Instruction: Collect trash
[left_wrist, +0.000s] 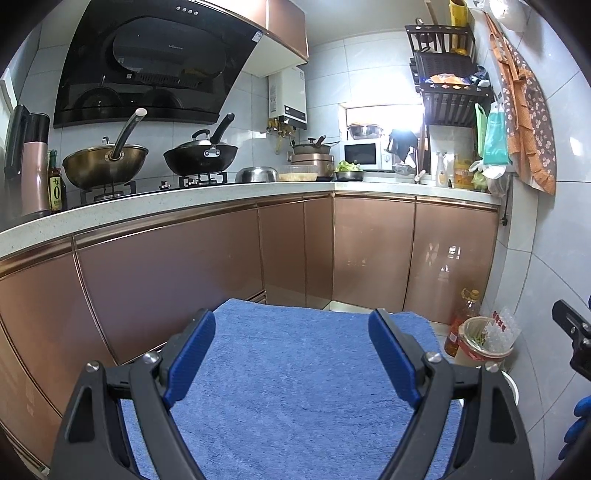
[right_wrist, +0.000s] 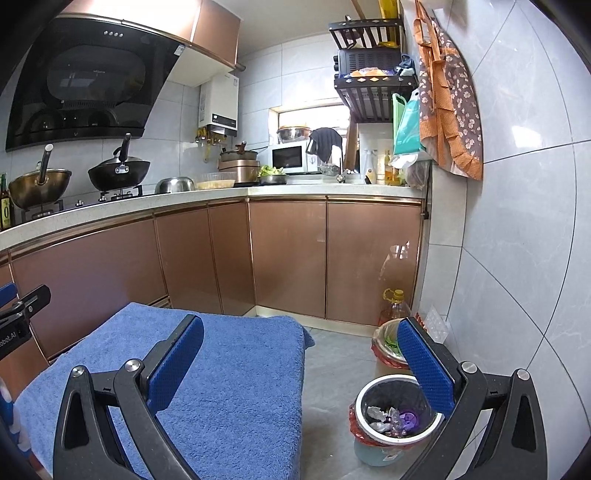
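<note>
I have both tongs released and holding nothing: the left tongs (left_wrist: 291, 354) hang spread over the blue towel (left_wrist: 295, 387), and the right tongs (right_wrist: 303, 354) stand spread too, their left pad over the towel's right part and their right pad over the floor bins. The only trash I can make out is already in the near bin (right_wrist: 397, 417), crumpled silvery bits and a purple piece lying in a loose heap with no long axis or pointing direction I could name. That bin sits on the floor low and to the right of my right tongs, just beside the towel's right edge, with its mouth facing straight up. A second bin (right_wrist: 388, 343) with green scraps stands just behind it, toward the oil bottle (right_wrist: 395, 306) and the wall. The towel looks bare in both views, so I judge nothing there awaits a grasp. The right tongs are clearly nearer the bins; from the left view only the farther bin shows, at far right.
</note>
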